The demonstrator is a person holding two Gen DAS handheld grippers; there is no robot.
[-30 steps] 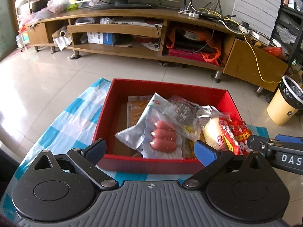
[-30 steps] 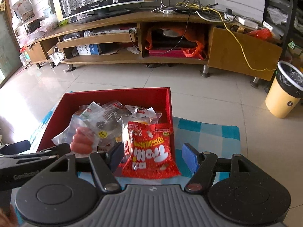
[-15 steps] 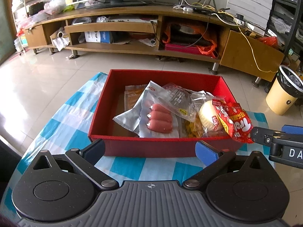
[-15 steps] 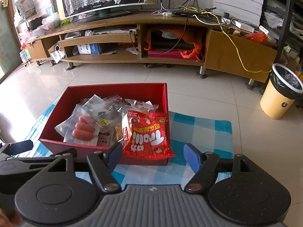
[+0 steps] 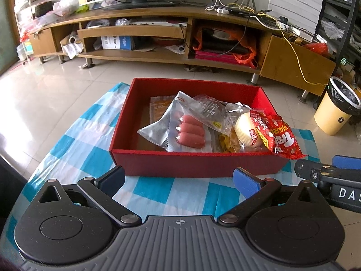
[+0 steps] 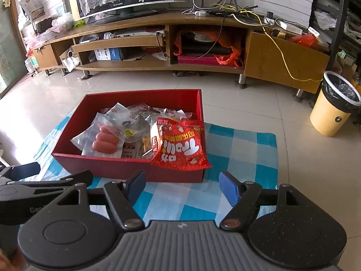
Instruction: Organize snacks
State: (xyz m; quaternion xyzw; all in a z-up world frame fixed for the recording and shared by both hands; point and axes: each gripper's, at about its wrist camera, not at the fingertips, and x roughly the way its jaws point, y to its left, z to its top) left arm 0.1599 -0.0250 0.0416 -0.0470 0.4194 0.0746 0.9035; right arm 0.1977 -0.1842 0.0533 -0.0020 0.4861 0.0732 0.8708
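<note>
A red box (image 5: 194, 160) stands on a blue-and-white checked cloth (image 5: 74, 149) and holds several snack packets. Among them are a clear packet of three sausages (image 5: 190, 131) and a wrapped bun (image 5: 244, 129). A red snack bag (image 6: 180, 149) lies draped over the box's near right corner (image 5: 277, 136). My right gripper (image 6: 182, 184) is open just short of that bag, with nothing between its blue pads. My left gripper (image 5: 178, 178) is open in front of the box's near wall and holds nothing. Each gripper shows at the edge of the other's view.
The cloth (image 6: 239, 149) lies on a pale tiled floor (image 5: 56, 94). A long wooden TV stand (image 5: 158, 36) full of clutter runs across the back. A yellow bin (image 6: 334, 110) with a black liner stands at the right.
Both grippers have drawn back from the box. The red bag, earlier between the right gripper's fingers, now rests on the box corner free of them, and those jaws stand a little wider.
</note>
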